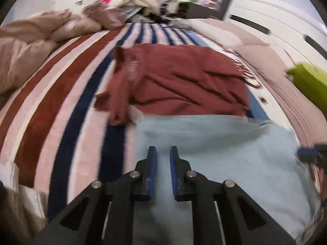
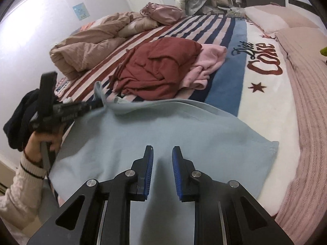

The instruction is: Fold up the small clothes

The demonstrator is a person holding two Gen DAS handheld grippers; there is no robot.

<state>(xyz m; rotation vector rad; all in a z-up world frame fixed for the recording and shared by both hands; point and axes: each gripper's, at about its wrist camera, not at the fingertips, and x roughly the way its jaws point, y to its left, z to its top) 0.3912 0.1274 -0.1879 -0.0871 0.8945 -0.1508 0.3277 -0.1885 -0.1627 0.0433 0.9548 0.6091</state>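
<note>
A light blue garment (image 2: 163, 134) lies spread on the bed at the near edge; it also shows in the left wrist view (image 1: 214, 143). My left gripper (image 1: 163, 153) hovers over it with a narrow gap between its blue pads and nothing between them. In the right wrist view the left gripper (image 2: 100, 103) reaches the garment's far left corner, which stands lifted. My right gripper (image 2: 162, 155) is open and empty above the garment's near part. A crumpled maroon garment (image 2: 157, 67) and a pink one (image 2: 206, 65) lie beyond.
The bed carries a striped blanket (image 2: 204, 26) with a "Diet Coke" print. A beige duvet (image 2: 87, 47) is bunched at the far left, pillows (image 2: 265, 18) at the right. A green object (image 1: 308, 81) shows at the right edge. A dark cloth (image 2: 22, 116) hangs left.
</note>
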